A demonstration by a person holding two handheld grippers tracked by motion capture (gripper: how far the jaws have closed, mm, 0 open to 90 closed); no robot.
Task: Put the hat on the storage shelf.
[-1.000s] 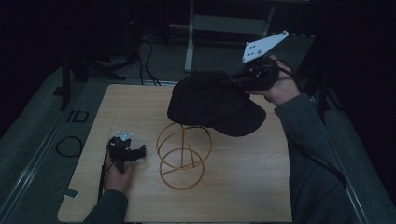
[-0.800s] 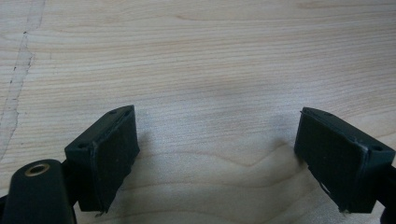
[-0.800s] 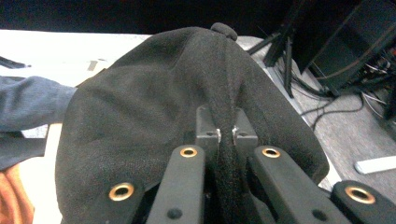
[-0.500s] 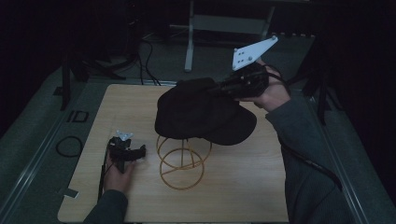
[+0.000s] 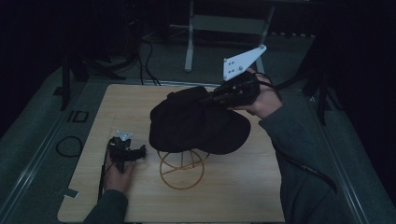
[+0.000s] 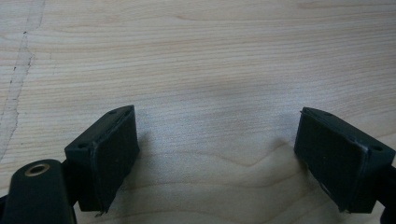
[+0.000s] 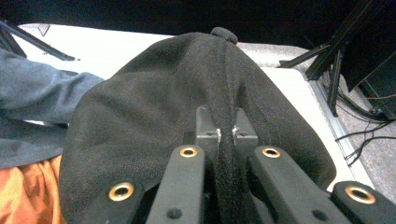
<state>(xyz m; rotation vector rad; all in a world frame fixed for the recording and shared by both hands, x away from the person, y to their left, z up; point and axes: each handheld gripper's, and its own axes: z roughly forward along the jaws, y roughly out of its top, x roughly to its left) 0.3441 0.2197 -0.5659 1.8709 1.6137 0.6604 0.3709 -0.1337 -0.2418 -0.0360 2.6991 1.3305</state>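
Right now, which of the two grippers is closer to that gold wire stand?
Left. The left gripper rests on the table just beside the wire stand, jaws open. The right gripper is up behind it, pinching the black hat over the stand.

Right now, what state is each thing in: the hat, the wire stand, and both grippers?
Black hat: pinched by a fold, draped over the top of the stand.
Wire hat stand: upright on the table, top covered by the hat.
Right gripper: shut on the hat's fabric.
Left gripper: open, holding nothing, low over the wood.
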